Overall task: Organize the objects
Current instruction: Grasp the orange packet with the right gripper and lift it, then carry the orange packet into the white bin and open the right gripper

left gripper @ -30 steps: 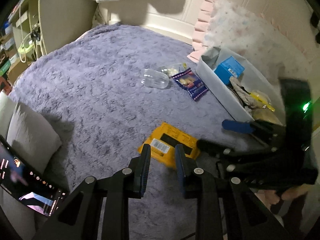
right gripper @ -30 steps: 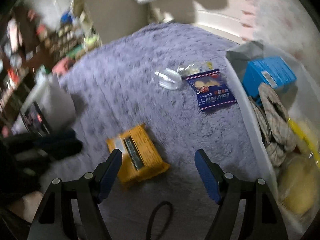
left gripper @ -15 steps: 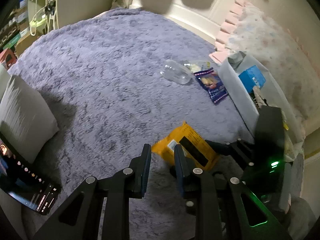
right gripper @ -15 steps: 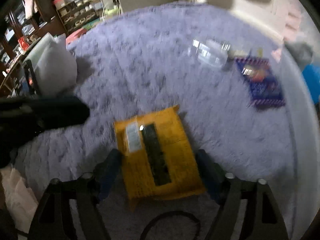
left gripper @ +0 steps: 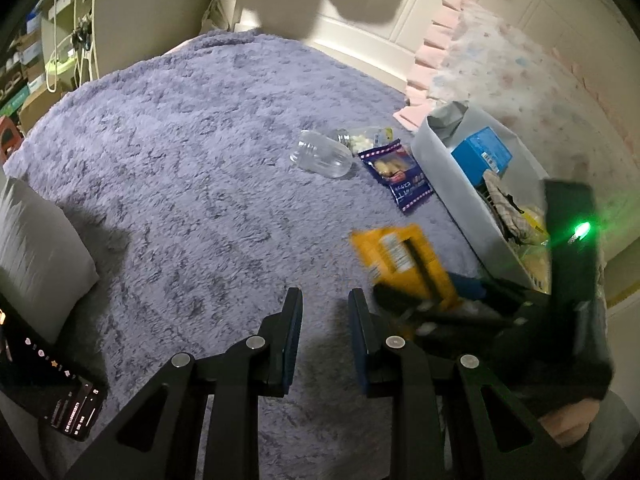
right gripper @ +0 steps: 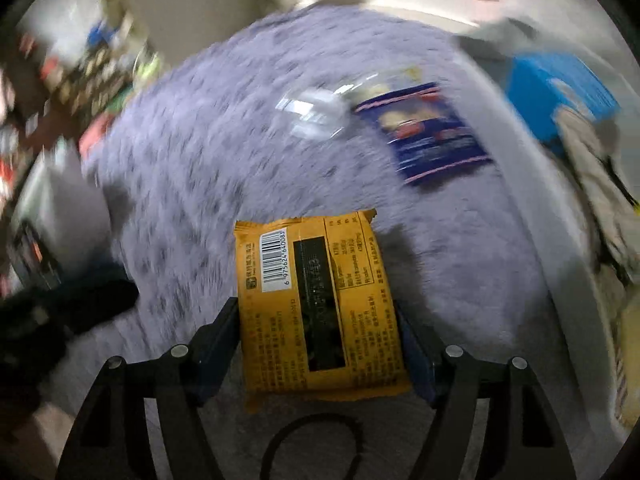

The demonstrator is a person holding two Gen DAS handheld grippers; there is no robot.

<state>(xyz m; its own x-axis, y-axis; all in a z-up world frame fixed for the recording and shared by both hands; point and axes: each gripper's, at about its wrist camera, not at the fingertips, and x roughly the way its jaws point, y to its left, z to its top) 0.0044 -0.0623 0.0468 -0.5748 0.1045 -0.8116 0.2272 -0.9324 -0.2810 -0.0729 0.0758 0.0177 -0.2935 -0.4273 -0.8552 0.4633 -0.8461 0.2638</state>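
Right wrist view showed the right gripper closing its jaws on a yellow snack packet, both pads against its sides, above the purple fluffy rug. Left gripper had narrow jaws with nothing between them. A clear jar lay beside the white bin

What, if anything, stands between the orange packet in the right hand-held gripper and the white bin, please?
Nothing visible does. The orange packet sits between the pads of the right hand-held gripper, whose jaws are closing on it, and only bare purple blanket separates it from the white bin. The blue snack bag lies farther off.
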